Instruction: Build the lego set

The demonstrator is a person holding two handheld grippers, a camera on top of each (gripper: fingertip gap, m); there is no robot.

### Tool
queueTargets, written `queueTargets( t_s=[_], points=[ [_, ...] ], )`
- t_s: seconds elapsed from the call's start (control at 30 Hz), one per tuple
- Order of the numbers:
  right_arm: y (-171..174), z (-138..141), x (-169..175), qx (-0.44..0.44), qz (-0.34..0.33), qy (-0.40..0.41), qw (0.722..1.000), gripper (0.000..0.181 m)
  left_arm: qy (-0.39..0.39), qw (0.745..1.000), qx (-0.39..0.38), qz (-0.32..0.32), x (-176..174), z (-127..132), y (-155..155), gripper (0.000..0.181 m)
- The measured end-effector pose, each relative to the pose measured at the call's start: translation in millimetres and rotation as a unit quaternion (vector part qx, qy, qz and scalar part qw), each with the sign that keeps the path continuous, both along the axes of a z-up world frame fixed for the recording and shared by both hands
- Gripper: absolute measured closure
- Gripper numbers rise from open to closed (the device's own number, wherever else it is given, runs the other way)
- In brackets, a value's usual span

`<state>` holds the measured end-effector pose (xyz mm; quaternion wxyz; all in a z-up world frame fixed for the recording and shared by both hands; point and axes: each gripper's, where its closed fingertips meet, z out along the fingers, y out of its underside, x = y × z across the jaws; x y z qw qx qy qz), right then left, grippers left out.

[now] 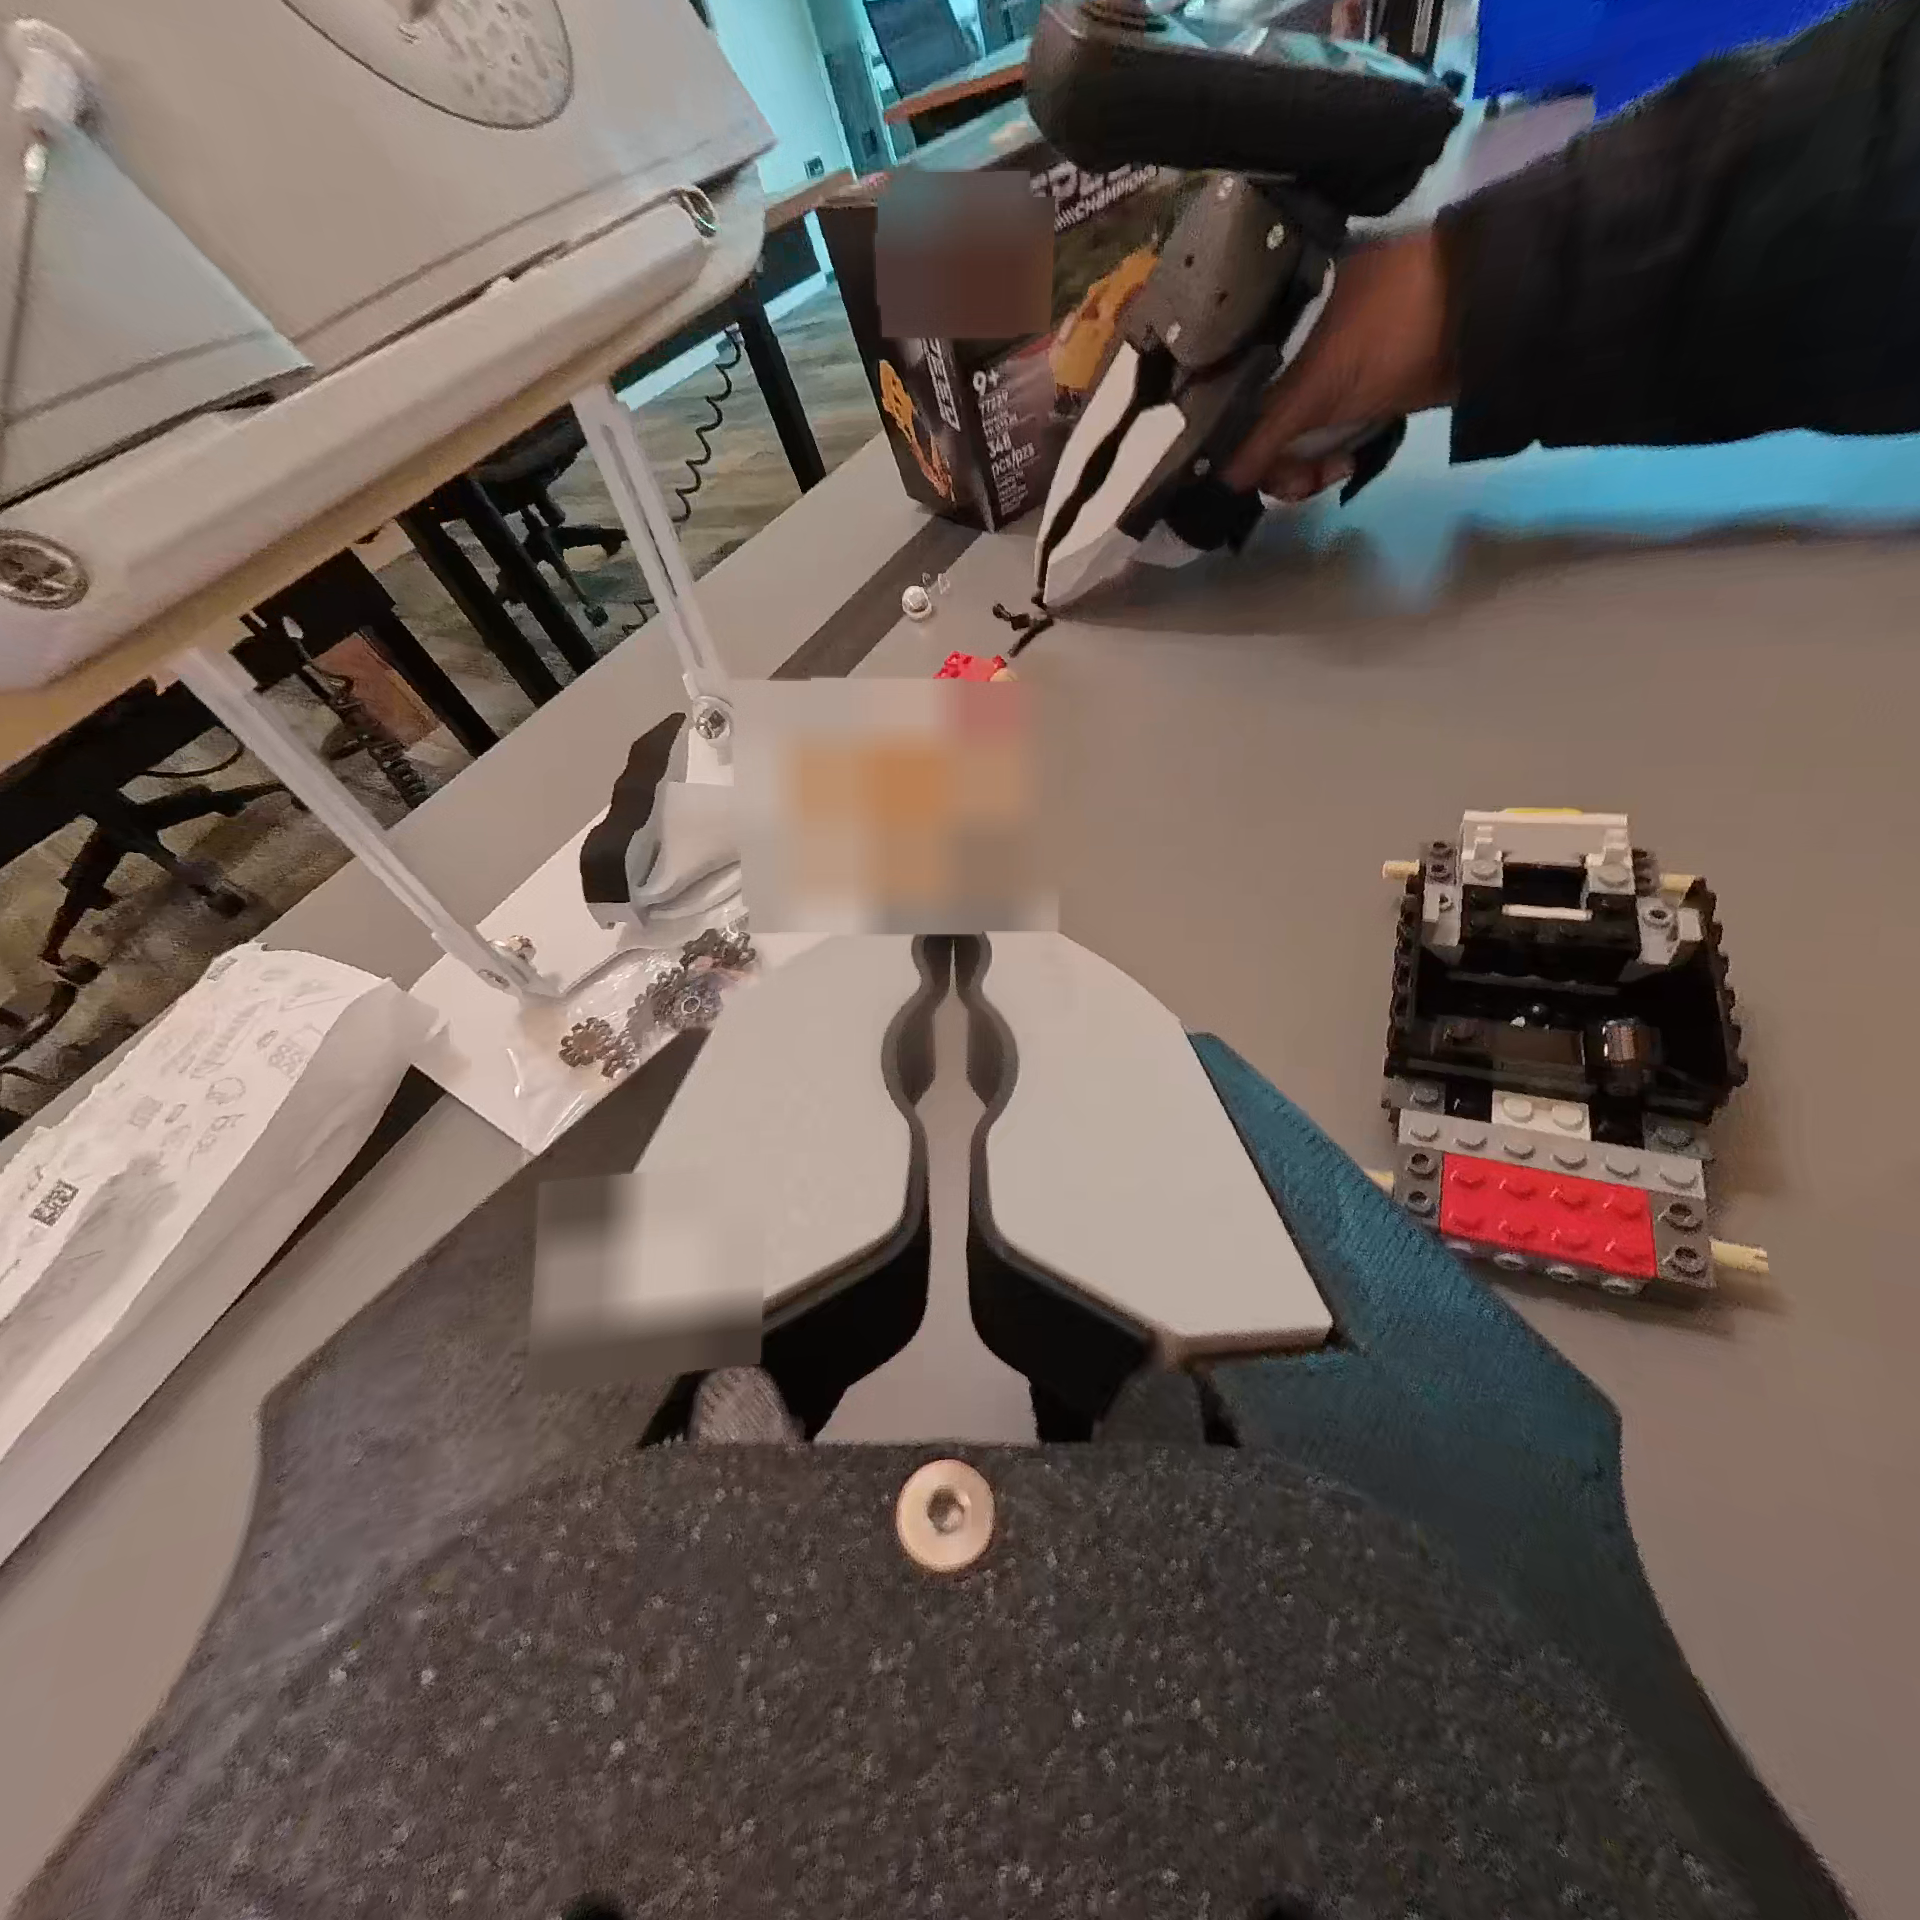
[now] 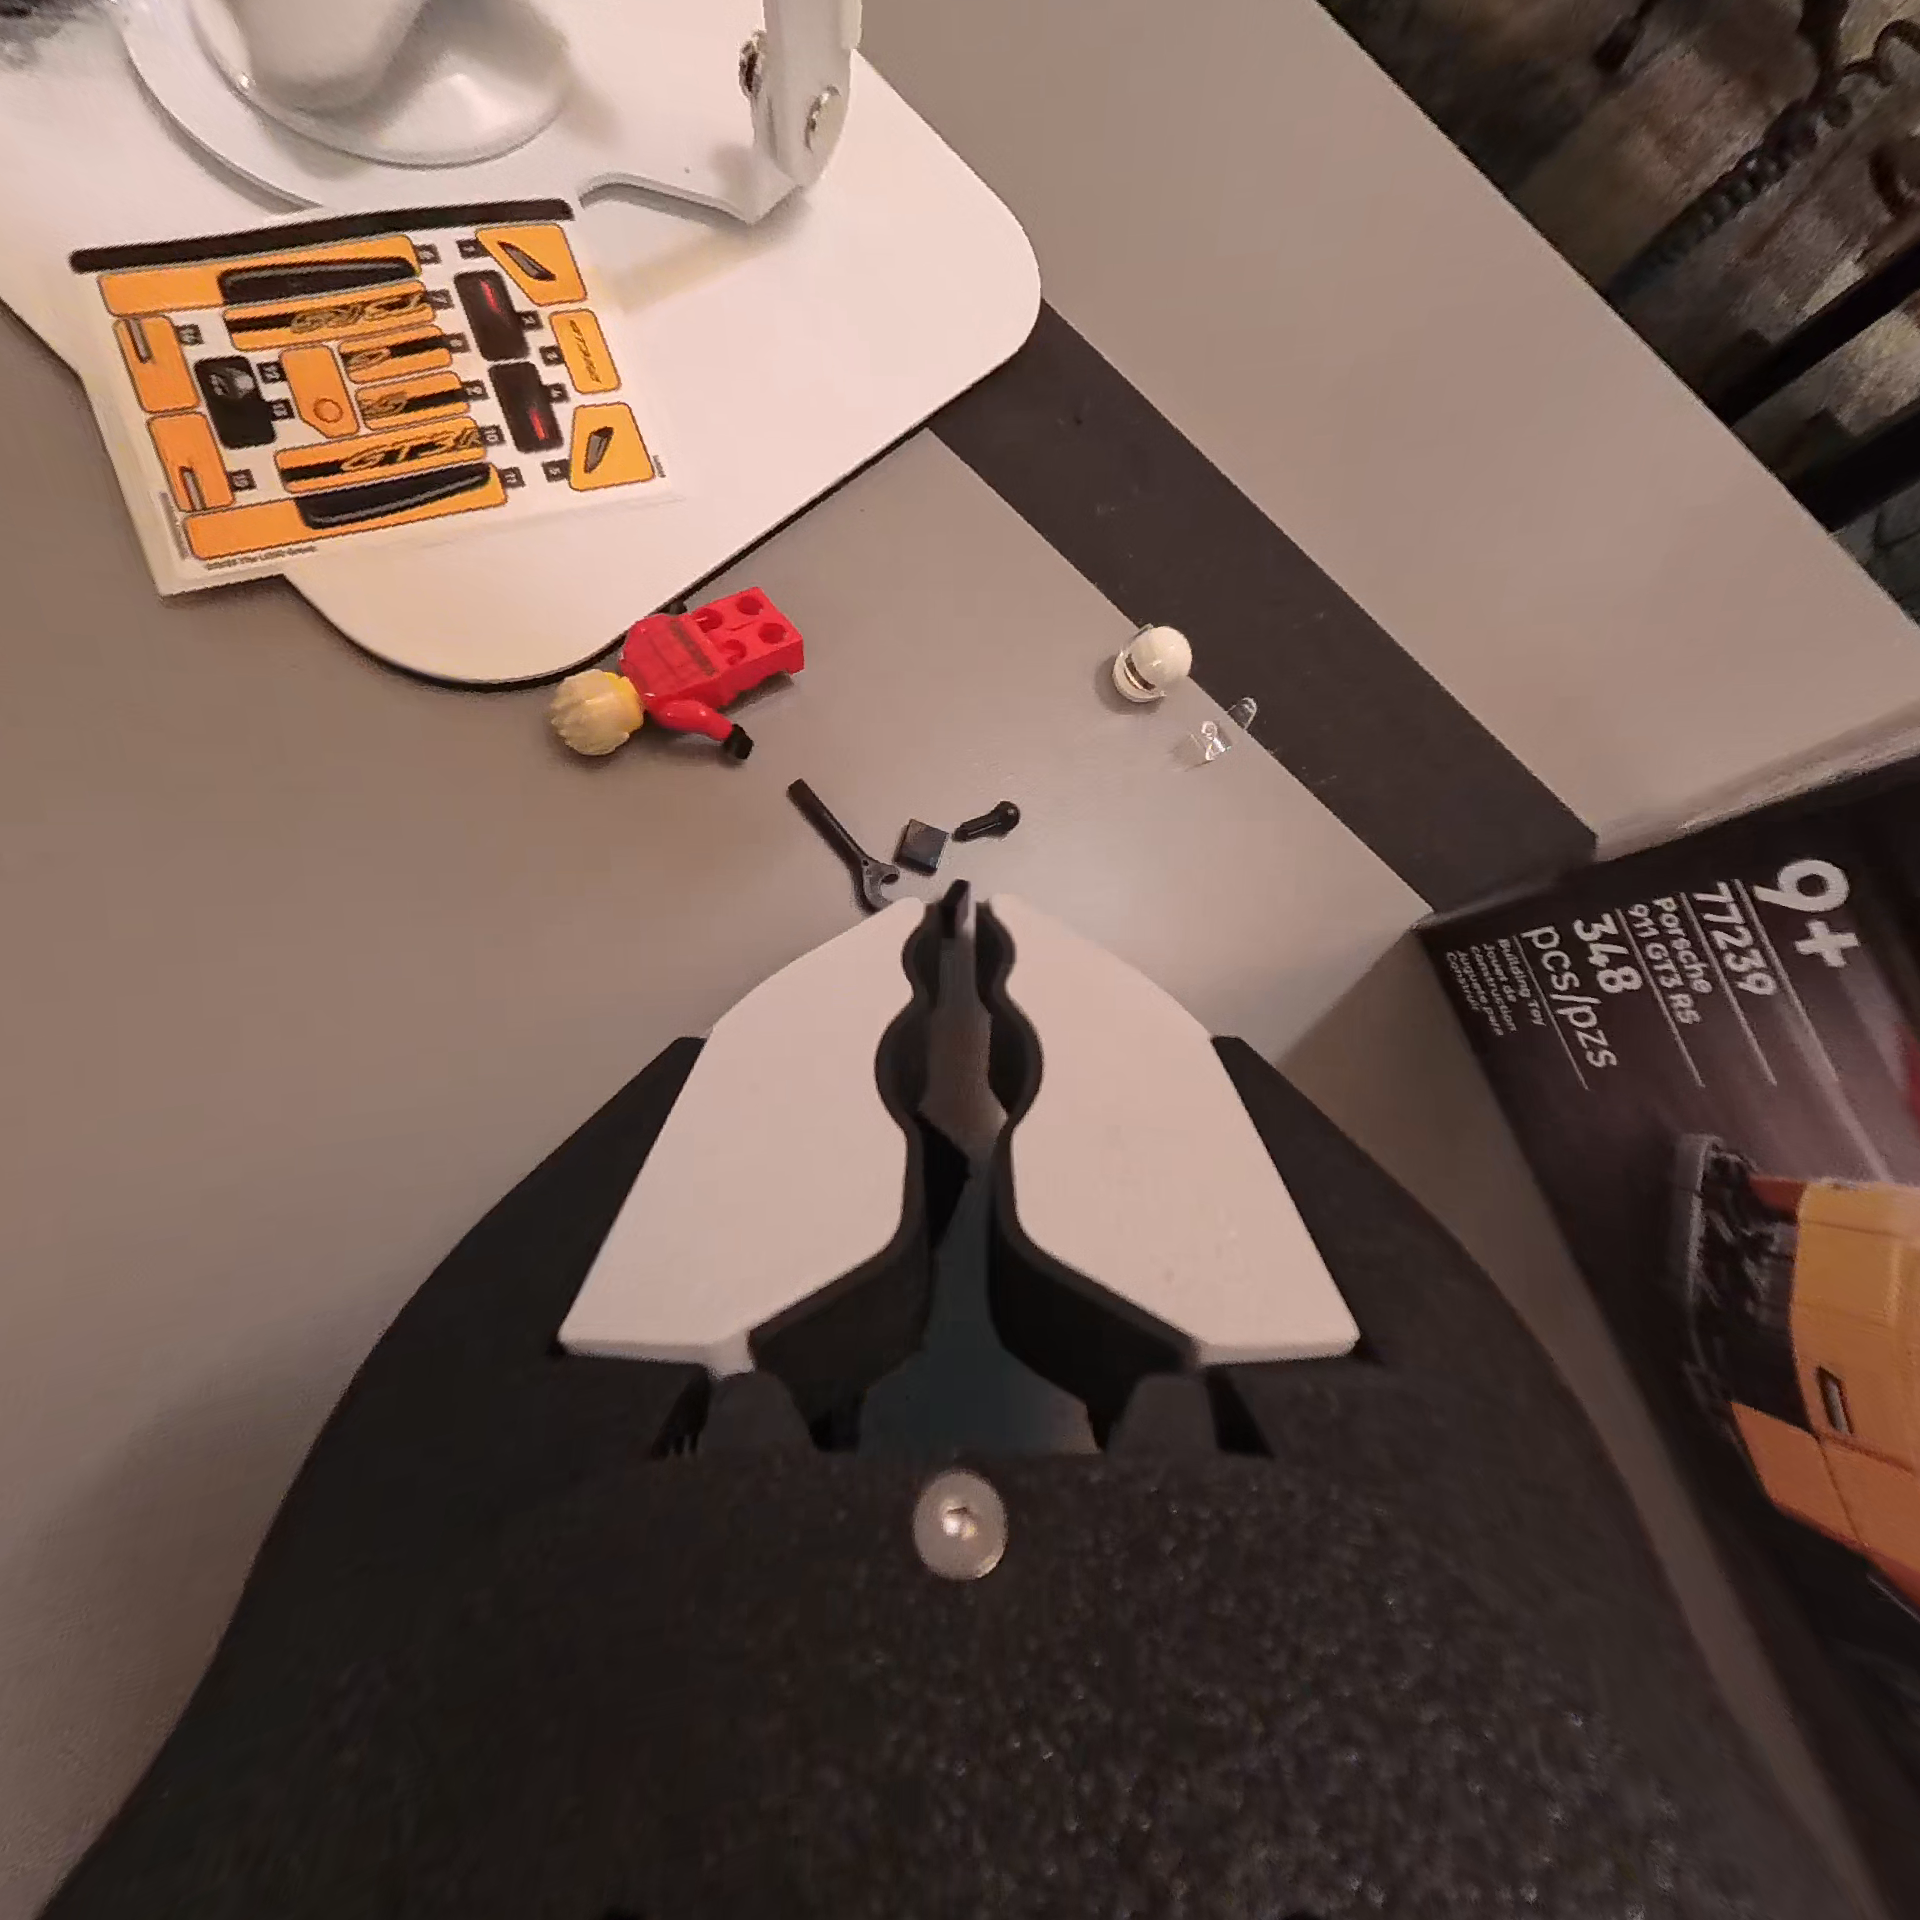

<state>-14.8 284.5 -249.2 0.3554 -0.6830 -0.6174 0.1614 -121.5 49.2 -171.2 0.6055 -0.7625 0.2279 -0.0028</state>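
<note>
Surveying the grey counter (image 1: 1351, 727) first: it carries the set's box (image 2: 1704, 1195) at the far end, a white stand base (image 2: 831, 343) with a sticker sheet (image 2: 364, 395) lying partly on it, and a folded instruction sheet (image 1: 156, 1143) at the left edge.

The partly built car (image 1: 1548, 1049), black with grey plates and a red plate at its near end, sits alone to the right of the left gripper (image 1: 951, 951), untouched. It should be light and rigid, though pressed-on pieces may pop loose; judged best held by its long sides.

A red minifigure (image 2: 675, 675) lies beside the stand base. A white helmet (image 2: 1151, 661) and a clear piece (image 2: 1216, 738) lie apart from it.

The right gripper (image 2: 961, 904) points down at a cluster of tiny black parts: a wrench (image 2: 842, 847), a small square tile (image 2: 922, 842) and a short lever (image 2: 987, 823). Its jaws are clenched on a thin black piece (image 2: 956, 899) at the tips. Such parts are slick and easily flicked away.

The left gripper's jaws are closed, tips hidden behind a blurred patch, apparently holding nothing.
</note>
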Motion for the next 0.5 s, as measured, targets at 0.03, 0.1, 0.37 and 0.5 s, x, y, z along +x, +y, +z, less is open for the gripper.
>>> queueTargets(
  t_s=[0.03, 0.1, 0.37, 0.5],
  points=[
    [0, 0, -1, -0.006, 0.001, 0.004, 1.0, 0.172, 0.007, 1.0, -0.003, -0.001, 1, -2, 0, 0.181],
    [-5, 6, 0, -0.013, 0.004, 0.025, 1.0, 0.166, 0.009, 1.0, -0.009, -0.005, 2, -5, 0, 0.181],
    [-105, 59, 23, -0.09, 0.071, 0.158, 0.981, 0.166, -0.003, 0.999, -0.036, -0.024, 9, -13, 0, 0.18],
    [-192, 68, 22, -0.138, 0.213, 0.173, 0.952, 0.16, -0.018, 0.995, -0.071, -0.063, 25, -18, -6, 0.168]
  ],
)
